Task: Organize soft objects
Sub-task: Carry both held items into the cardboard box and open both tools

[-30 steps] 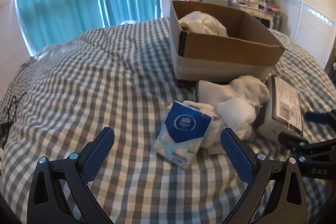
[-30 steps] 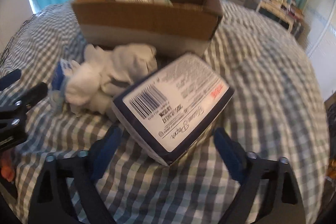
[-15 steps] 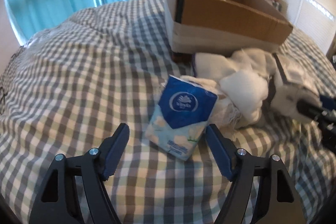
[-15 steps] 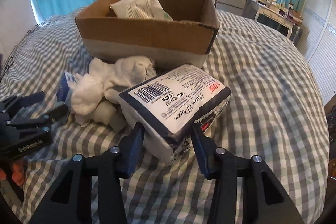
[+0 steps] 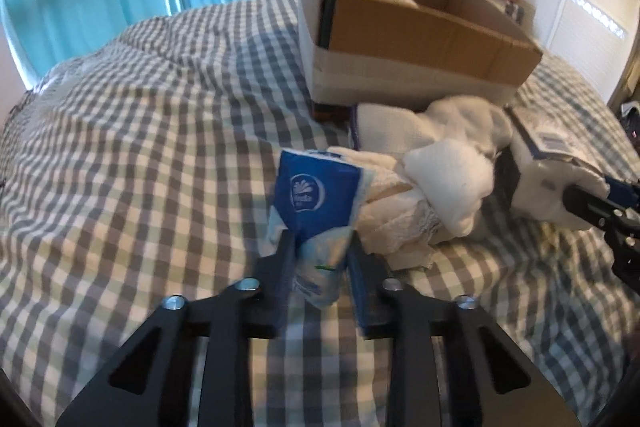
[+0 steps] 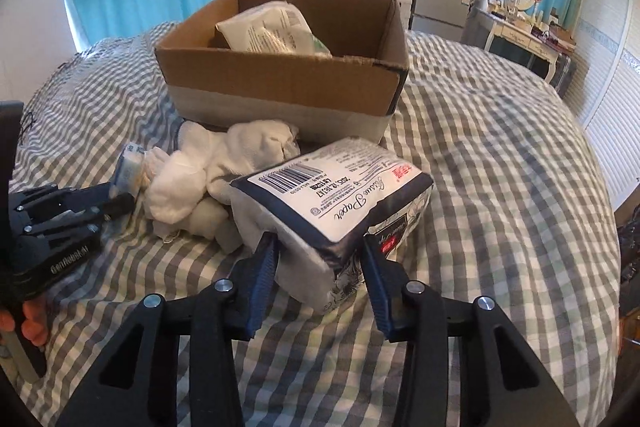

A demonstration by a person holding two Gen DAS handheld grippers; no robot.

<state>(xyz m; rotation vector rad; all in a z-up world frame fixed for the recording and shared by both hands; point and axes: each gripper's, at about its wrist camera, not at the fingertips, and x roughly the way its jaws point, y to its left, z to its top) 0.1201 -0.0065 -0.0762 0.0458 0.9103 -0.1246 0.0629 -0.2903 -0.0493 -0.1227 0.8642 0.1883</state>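
Tissue packs are what I have in both tools. My left gripper (image 5: 322,259) has its jaws pinched on the near end of the small blue pack (image 5: 316,199), which lies on the checked bedspread (image 5: 140,147). My right gripper (image 6: 320,267) has its jaws squeezed into the near end of the big white tissue pack (image 6: 336,199); I cannot tell whether either pack is clear of the bed. At 12 o'clock from both stands the cardboard box (image 6: 280,83), with one pale packet (image 6: 272,31) inside. Between the two packs sits a heap of white cloths (image 6: 224,163), untouched. I judge the job barely begun: two packs gripped, cloths remaining.
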